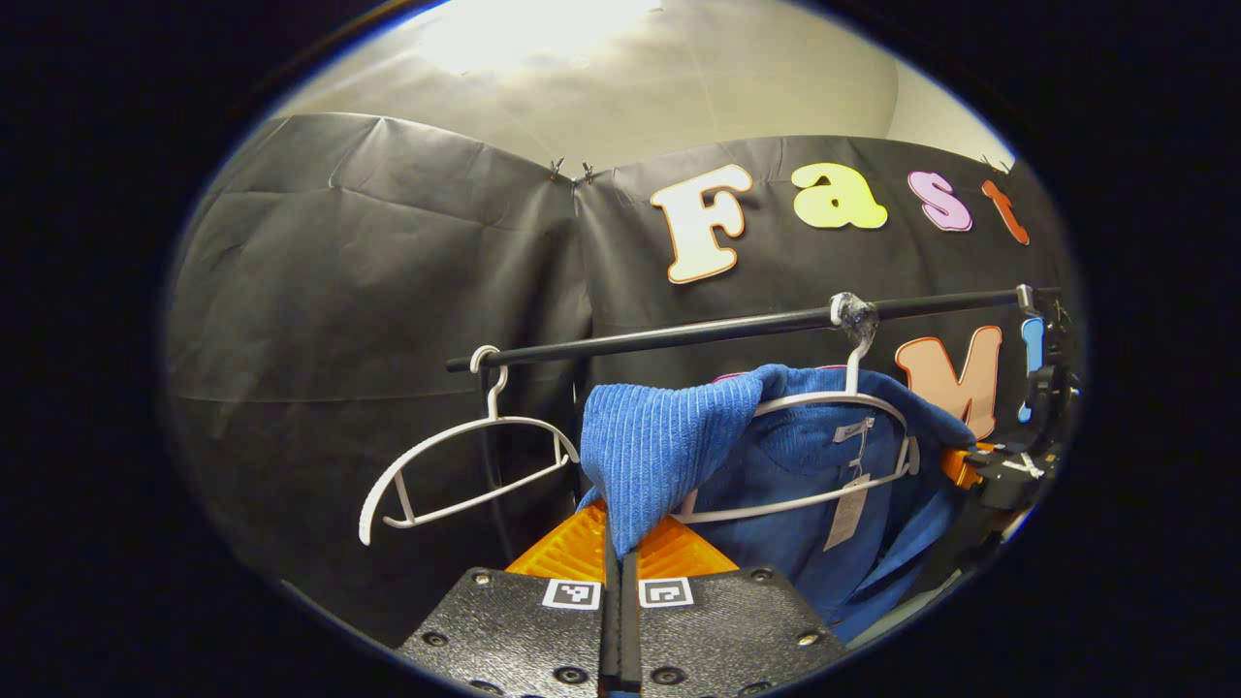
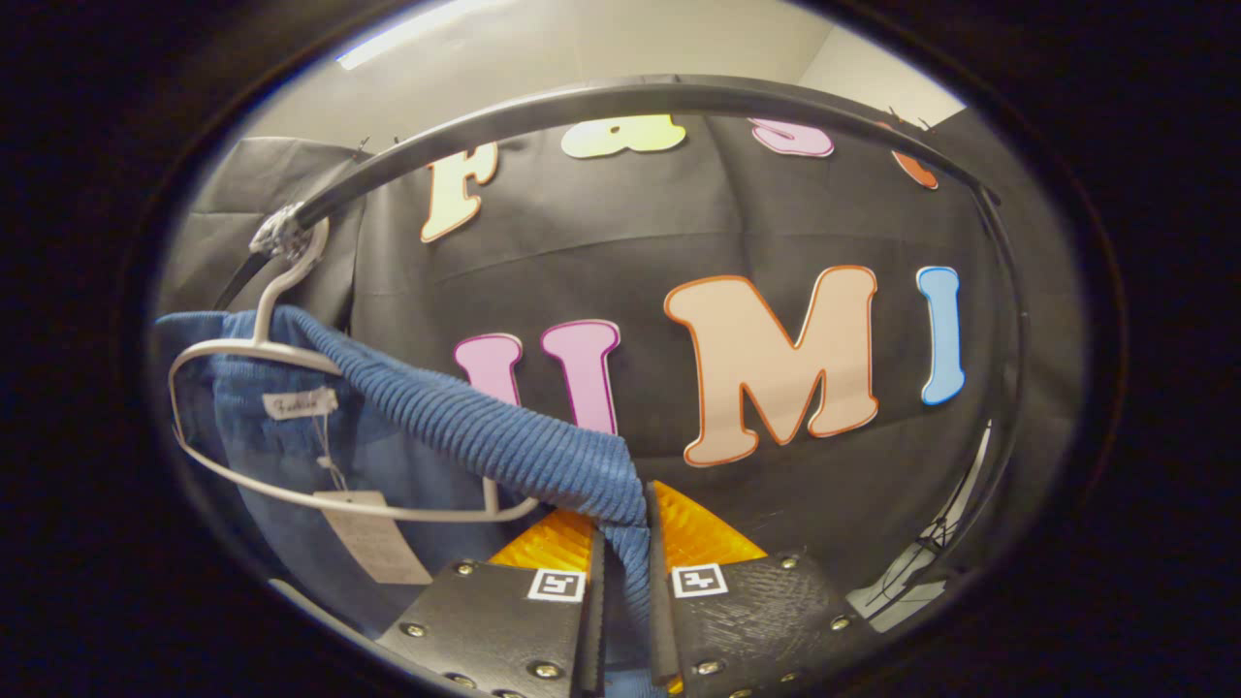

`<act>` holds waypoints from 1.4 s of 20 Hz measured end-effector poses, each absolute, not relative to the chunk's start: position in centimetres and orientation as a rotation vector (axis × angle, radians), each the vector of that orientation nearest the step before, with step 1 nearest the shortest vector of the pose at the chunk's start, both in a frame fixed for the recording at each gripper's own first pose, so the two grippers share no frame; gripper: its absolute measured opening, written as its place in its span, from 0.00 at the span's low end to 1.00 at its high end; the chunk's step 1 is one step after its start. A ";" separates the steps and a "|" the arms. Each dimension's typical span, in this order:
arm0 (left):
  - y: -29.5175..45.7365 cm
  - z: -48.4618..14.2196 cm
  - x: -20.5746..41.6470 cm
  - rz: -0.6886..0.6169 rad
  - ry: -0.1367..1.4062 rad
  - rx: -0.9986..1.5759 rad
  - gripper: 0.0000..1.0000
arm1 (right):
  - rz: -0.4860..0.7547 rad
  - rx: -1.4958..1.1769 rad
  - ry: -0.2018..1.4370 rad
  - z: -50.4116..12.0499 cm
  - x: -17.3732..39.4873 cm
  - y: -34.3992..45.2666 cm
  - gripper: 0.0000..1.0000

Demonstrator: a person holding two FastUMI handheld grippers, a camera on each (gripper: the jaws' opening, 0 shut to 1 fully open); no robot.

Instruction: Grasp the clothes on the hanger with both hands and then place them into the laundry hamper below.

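Left gripper view: left gripper [image 1: 620, 557] clamped on blue garment [image 1: 659, 446] fold; garment on white hanger [image 1: 824, 402], hung from rail [image 1: 679, 336]. Right gripper view: right gripper [image 2: 625, 553] pinching garment [image 2: 485, 427] ribbed edge.

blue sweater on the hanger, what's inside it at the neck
Inside the blue sweater, the white hanger crosses the opening, with a sewn neck label and a hanging paper tag. The hanger's lower bar shows in front; the knit covers its shoulder ends.
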State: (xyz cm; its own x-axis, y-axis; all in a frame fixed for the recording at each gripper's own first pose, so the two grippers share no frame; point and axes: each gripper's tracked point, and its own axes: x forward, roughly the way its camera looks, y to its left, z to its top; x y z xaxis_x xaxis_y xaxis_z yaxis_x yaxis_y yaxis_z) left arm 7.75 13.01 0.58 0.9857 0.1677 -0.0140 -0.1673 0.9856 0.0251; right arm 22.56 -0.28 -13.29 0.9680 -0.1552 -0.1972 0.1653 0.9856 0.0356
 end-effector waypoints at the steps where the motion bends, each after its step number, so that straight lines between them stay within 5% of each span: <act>1: 12.9 0.5 7.8 0.164 0.020 0.009 0.00 | -0.162 0.058 0.185 -13.1 23.4 -0.6 0.18; 14: 17.9 2.1 9.9 0.261 0.001 0.042 0.02 | -0.130 0.129 0.146 -12.8 30.0 -1.6 0.18; 28: 21.0 -5.4 14.1 0.256 0.107 0.023 0.00 | -0.068 0.026 0.191 -15.3 30.7 -1.6 0.18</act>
